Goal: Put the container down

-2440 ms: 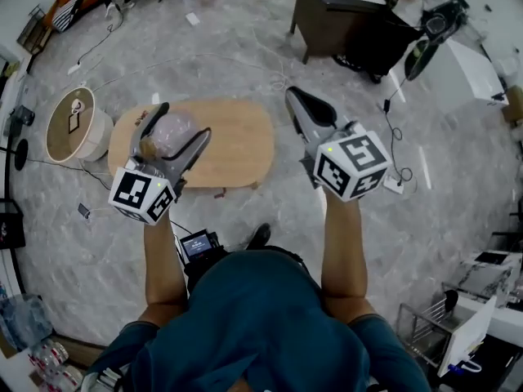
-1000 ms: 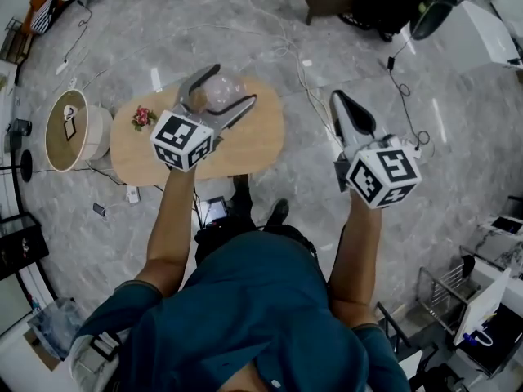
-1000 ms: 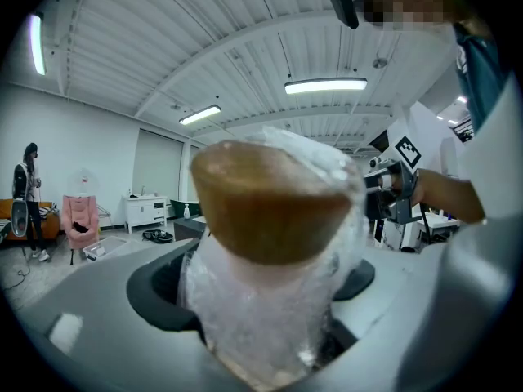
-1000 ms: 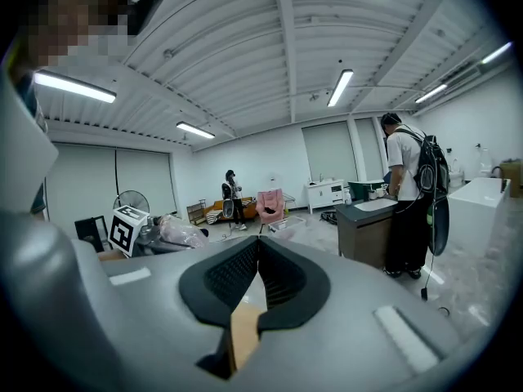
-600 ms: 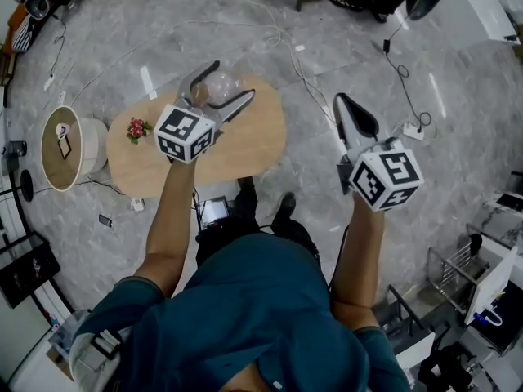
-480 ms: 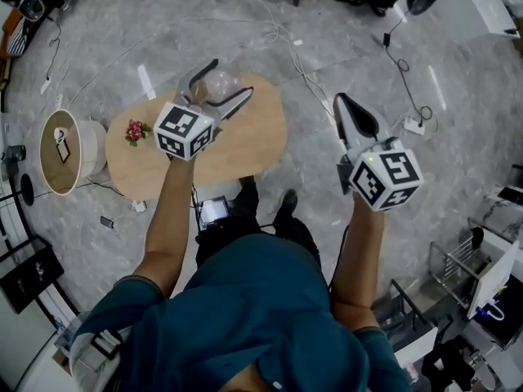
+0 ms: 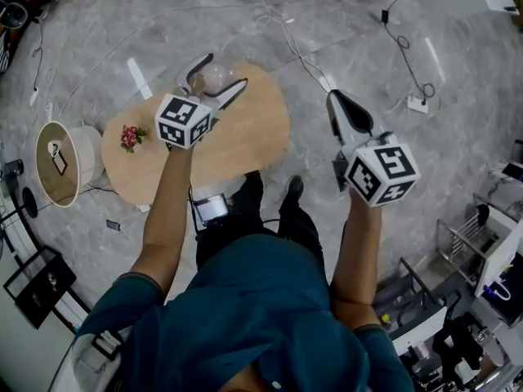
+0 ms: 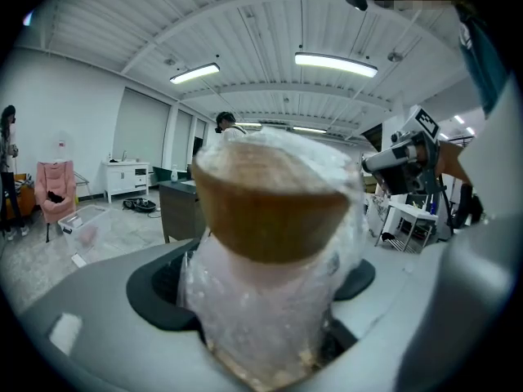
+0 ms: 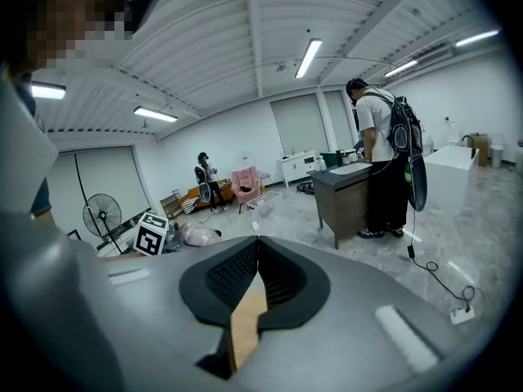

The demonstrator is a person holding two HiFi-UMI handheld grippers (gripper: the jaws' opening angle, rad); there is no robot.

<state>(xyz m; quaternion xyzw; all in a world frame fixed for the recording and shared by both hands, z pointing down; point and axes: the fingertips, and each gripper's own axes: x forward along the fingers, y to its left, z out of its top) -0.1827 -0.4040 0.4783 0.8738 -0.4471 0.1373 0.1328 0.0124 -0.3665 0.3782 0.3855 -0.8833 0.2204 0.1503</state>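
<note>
Tongs on our left [image 7: 222,70] are clamped around a clear, crinkled plastic container with a brown rounded lid [image 8: 270,243]. The jaws stand fairly wide apart, one pressing on each side of its body. The container hangs in the air over the far part of a pale oval wooden counter [image 7: 245,137], which lies below these tongs, and we judge that it is not yet resting on the wood.

Our right tongs [image 7: 337,100] have their jaws pressed together with nothing between them. They hover over the grey floor, well apart from the container and off the counter's right side.

To set the container down well, we should lower the left tongs straight down with the lid kept uppermost. The jaws should part only once the base sits flat on bare wood. The thin plastic looks soft, so a gentle release should keep it from tipping or sticking to a jaw. A small pink flower sprig [image 7: 129,136] lies on the counter, well to the left of the left tongs, out of the way.

We count two tongs, one container, one counter and one flower sprig.
</note>
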